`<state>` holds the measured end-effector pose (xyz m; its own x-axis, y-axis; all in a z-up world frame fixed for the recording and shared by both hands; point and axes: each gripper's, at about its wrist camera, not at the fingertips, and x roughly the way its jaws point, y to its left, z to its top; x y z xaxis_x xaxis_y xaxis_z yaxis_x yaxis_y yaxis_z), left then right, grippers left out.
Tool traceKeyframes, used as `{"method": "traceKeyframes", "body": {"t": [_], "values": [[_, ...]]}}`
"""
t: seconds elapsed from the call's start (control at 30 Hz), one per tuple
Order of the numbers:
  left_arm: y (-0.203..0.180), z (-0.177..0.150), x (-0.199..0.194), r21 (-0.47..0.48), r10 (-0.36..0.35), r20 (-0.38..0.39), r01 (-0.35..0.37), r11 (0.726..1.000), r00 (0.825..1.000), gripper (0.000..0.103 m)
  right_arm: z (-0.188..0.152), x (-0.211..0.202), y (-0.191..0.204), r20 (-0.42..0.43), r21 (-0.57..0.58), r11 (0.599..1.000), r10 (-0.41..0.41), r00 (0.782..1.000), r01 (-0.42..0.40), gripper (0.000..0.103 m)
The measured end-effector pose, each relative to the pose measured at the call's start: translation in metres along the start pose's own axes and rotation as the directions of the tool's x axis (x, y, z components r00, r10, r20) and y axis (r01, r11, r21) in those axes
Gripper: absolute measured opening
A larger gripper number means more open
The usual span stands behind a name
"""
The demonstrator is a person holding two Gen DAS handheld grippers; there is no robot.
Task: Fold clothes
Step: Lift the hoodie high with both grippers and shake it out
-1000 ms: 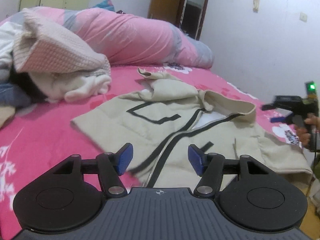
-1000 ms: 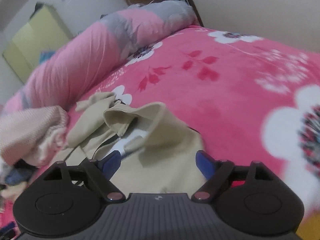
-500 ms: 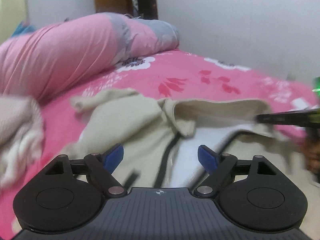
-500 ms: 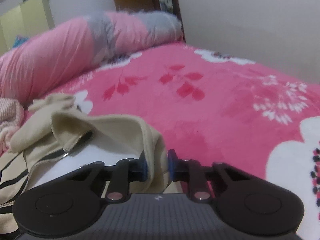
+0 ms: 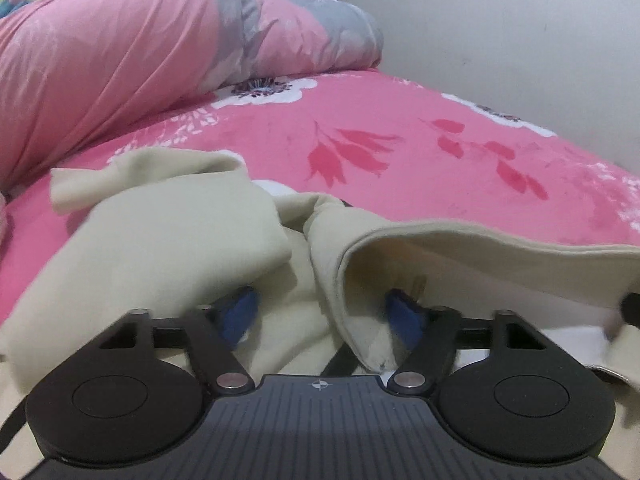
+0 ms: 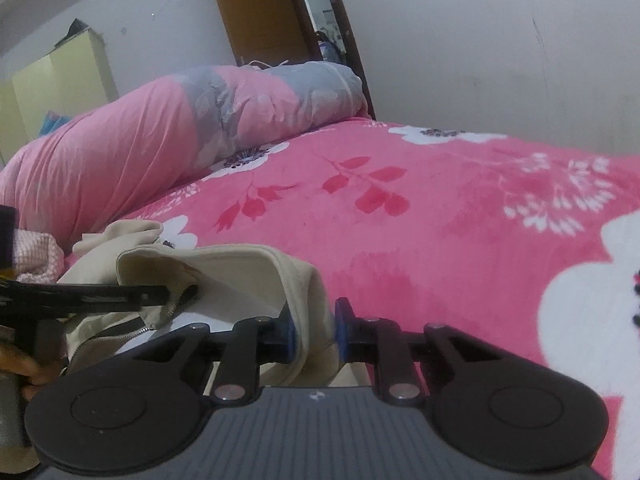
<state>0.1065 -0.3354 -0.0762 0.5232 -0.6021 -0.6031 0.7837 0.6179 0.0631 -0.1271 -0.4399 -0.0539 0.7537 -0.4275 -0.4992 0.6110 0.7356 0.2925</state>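
The beige jacket (image 5: 168, 248) lies bunched on the pink bed (image 5: 400, 140), right in front of both tools. The left tool (image 5: 322, 312) has its blue pads (image 5: 240, 312) wide apart, with a fold of the jacket's hood between them. The right tool (image 6: 314, 330) is clamped on the hood edge of the jacket. A big pink rolled quilt (image 6: 120, 152) sits far ahead of the tools.
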Motion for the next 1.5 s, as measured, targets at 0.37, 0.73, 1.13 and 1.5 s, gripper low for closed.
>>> {"method": "traceKeyframes", "body": {"t": [0.37,0.73,1.13,1.5], "values": [[-0.008,0.014,-0.048,0.122,0.184,0.254,-0.22,0.968,0.949,0.005,-0.002,0.016,0.002,-0.072,-0.016,1.0,0.001,0.997,-0.002,0.027],[0.043,0.021,-0.24,-0.018,0.287,0.488,-0.319,0.947,0.824,0.005,0.016,-0.054,0.102,0.128,-0.471,0.882,0.042,0.991,0.024,0.026],[0.081,0.0,-0.513,-0.225,0.445,0.764,-0.454,0.862,0.467,0.006,0.071,-0.274,0.25,0.687,-0.672,0.63,0.334,0.646,0.389,0.024],[0.038,-0.008,-0.655,-0.18,0.338,0.912,-0.515,0.838,0.232,0.006,0.1,-0.417,0.266,0.863,-0.505,0.705,0.401,0.307,0.498,0.024]]}}
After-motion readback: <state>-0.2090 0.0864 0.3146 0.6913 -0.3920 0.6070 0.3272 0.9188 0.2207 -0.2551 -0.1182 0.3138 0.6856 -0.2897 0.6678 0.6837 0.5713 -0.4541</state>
